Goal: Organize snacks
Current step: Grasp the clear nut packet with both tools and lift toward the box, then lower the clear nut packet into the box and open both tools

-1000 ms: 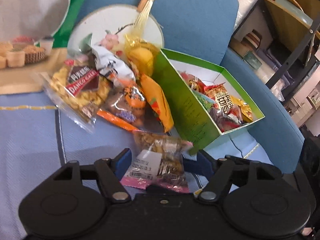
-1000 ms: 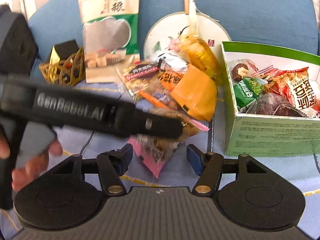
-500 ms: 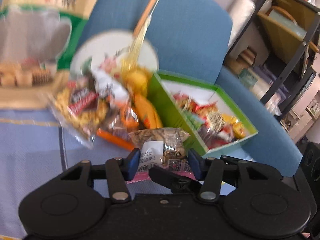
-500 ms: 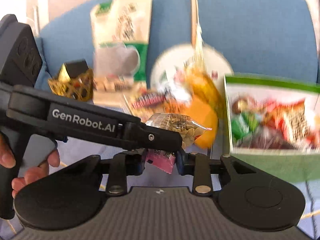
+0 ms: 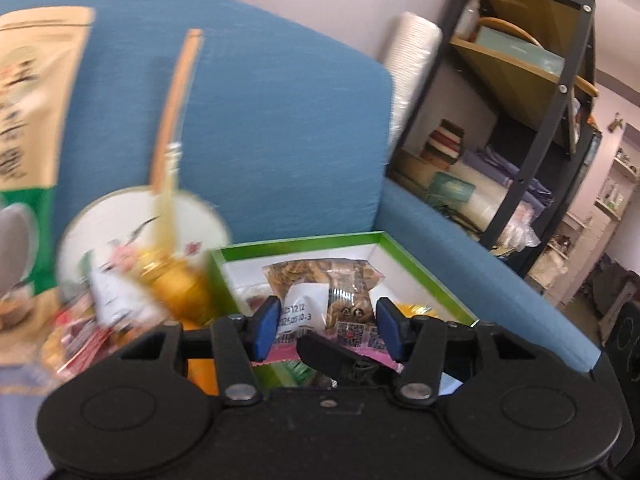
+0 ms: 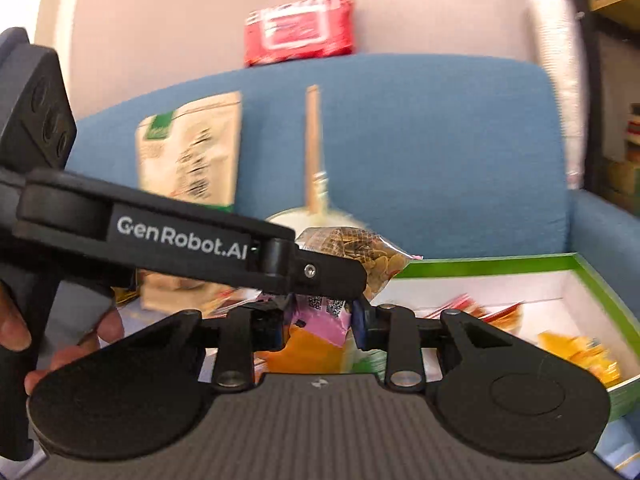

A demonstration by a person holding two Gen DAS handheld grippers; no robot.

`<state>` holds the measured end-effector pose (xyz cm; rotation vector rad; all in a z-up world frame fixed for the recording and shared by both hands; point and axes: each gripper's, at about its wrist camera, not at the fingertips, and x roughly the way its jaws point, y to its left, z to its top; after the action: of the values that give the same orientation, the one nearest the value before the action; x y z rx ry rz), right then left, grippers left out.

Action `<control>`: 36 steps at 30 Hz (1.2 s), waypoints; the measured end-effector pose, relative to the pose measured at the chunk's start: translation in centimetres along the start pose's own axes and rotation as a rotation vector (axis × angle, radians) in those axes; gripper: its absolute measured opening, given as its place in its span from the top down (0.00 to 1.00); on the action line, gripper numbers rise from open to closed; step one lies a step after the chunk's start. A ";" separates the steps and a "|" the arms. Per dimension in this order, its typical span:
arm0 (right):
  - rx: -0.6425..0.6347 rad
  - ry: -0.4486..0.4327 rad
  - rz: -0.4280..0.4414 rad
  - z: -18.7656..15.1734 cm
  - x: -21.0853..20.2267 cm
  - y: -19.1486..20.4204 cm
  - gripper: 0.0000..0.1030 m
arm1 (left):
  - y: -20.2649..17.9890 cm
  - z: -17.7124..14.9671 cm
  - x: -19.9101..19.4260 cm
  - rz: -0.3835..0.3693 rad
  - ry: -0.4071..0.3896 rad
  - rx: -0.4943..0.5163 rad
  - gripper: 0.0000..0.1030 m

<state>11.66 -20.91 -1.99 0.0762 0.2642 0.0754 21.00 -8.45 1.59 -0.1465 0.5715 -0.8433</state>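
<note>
**Snack packet [image 5: 320,276] held by two grippers above the box**

Left wrist view: the left gripper [image 5: 328,328] presses its blue pads against the packet's sides, over the green box [image 5: 300,242]. Only the right wrist view shows the right gripper [image 6: 320,322], jaws just closed, pinching the packet's pink hem.

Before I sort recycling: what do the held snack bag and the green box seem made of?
The snack bag: thin glossy clear plastic film, probably; the contents show through, with a pink crimped end seal and a stuck-on white label. The green box: likely coated cardboard, with stiff straight walls, printed green outside and plain white inside.
</note>
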 end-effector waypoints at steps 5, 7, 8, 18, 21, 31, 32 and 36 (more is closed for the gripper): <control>0.017 -0.005 -0.076 0.3 1.0 -3.2 0.49 | -1.3 1.3 4.3 -0.048 0.021 0.015 0.00; 0.012 -0.005 -0.092 0.2 1.5 -4.2 0.49 | -1.8 1.7 5.9 -0.057 0.031 0.024 0.00; 0.014 -0.004 -0.102 0.2 1.8 -4.7 0.49 | -1.9 1.8 6.5 -0.062 0.034 0.024 0.00; 0.069 0.079 -0.143 -0.8 4.6 -6.7 0.35 | -1.8 1.8 10.8 0.035 0.098 0.042 0.00; -0.009 0.113 -0.214 -1.1 4.9 -5.8 0.00 | -1.7 1.3 10.3 0.131 0.072 0.036 0.00; -0.032 0.038 -0.161 -0.6 2.7 -4.0 0.00 | -0.5 2.1 4.5 0.224 -0.026 0.020 0.00; -0.034 0.028 -0.143 -0.5 2.4 -3.6 0.00 | -0.4 2.2 3.8 0.239 -0.040 0.007 0.00; -0.074 0.009 -0.072 -0.6 1.7 -1.4 0.00 | 1.2 1.7 -0.4 0.280 -0.074 -0.060 0.00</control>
<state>13.23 -22.13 -3.15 -0.0068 0.2722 0.0142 22.51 -7.51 2.77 -0.1482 0.5332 -0.5465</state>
